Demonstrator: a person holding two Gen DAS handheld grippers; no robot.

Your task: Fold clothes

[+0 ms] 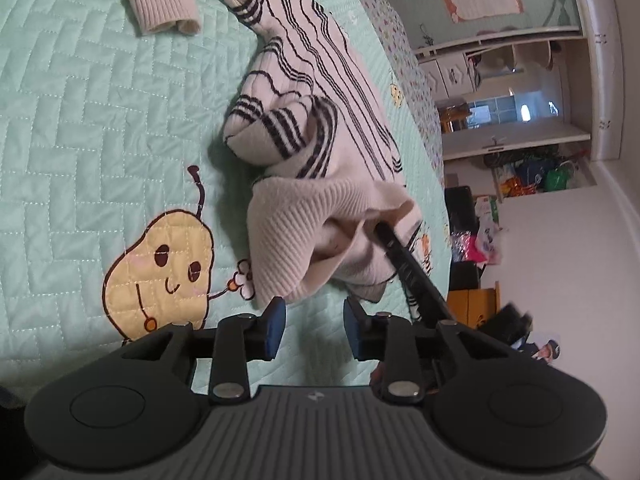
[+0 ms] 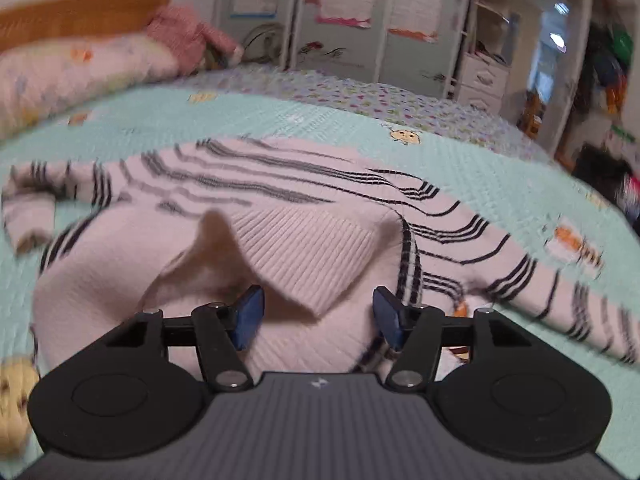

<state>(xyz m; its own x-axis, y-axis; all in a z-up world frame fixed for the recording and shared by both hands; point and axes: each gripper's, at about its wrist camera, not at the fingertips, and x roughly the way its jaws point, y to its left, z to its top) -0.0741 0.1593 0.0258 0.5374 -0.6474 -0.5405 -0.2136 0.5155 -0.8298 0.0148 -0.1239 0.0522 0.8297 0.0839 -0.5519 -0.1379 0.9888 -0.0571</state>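
A cream ribbed-knit sweater with black stripes (image 1: 304, 128) lies crumpled mid-frame on the mint quilted bed cover (image 1: 100, 120). Left hand-held gripper (image 1: 315, 330) and right hand-held gripper (image 2: 319, 318) are both released, grasping nothing.

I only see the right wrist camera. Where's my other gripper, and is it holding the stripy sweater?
Observer: No. The left gripper is open and empty, at the edge of the sweater's ribbed hem.
Operator: What's on the bed next to it?
Observer: A smiling yellow pear holding a flower, stitched on the quilt.
Operator: Does that camera see my gripper?
Observer: Yes, one black finger of the right gripper reaches into the hem's folds.
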